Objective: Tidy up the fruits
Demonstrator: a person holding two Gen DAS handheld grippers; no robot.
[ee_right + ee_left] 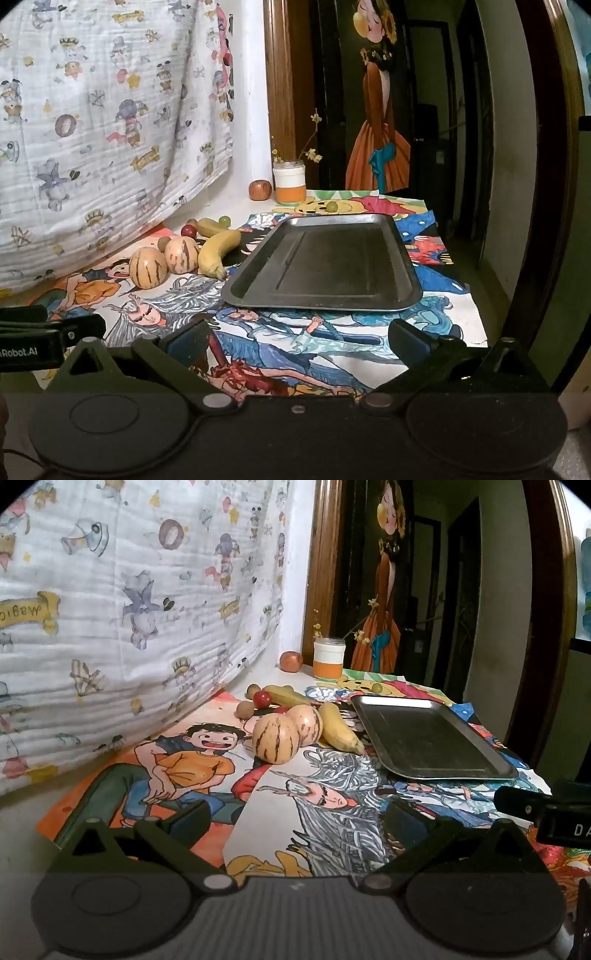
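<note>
Both grippers' jaws apart over drawings, fruits (288, 731) left of metal tray (369, 306).

A white sheet (129, 590) printed with cartoon figures hangs behind the table. Bright cartoon drawings (280, 347) cover the tabletop. A white and orange jar (289, 181) holding a flowering twig stands before a painting of a woman (380, 110)
</note>
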